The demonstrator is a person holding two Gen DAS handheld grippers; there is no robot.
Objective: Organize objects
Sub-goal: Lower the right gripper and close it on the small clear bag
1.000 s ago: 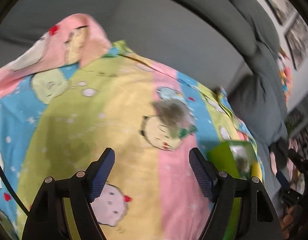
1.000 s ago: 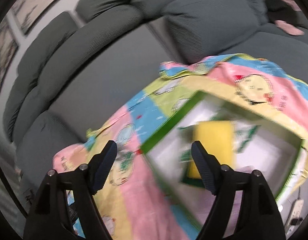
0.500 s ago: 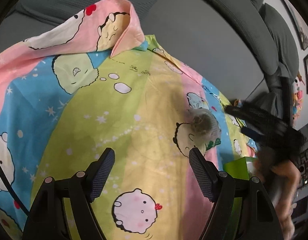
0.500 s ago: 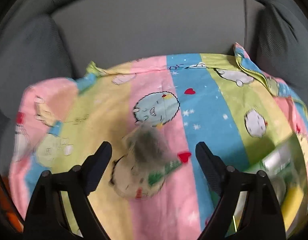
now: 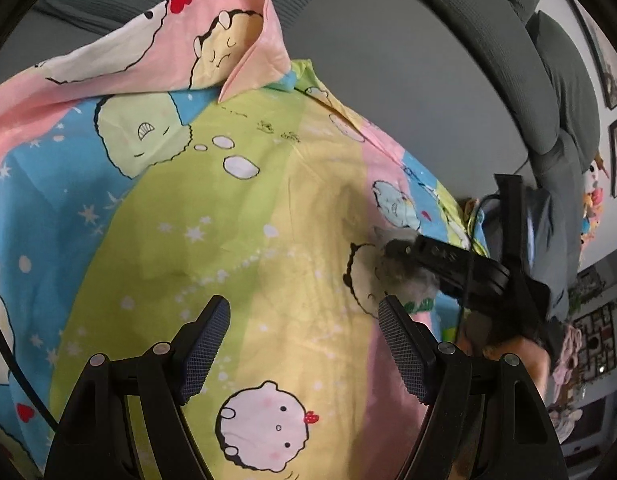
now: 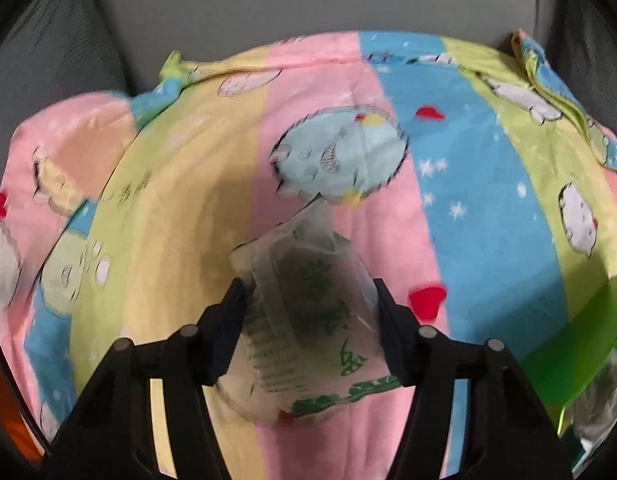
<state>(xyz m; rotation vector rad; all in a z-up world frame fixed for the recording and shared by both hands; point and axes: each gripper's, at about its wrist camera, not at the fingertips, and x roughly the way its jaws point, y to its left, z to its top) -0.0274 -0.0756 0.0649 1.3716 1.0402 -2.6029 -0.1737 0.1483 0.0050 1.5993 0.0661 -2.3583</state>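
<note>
A clear plastic packet with dark contents and green print lies on a striped cartoon sheet. My right gripper is down over the packet with one finger on each side of it, the fingers touching its edges. In the left wrist view the right gripper reaches in from the right onto the same packet. My left gripper is open and empty above the sheet, left of the packet.
The sheet covers a grey sofa with back cushions. A green box sits at the right edge of the right wrist view. A corner of the sheet is folded up at the back.
My right gripper swung from the green box across to the packet and came down around it, its fingers narrowing. My left gripper shifted slightly over the sheet and stayed open.
</note>
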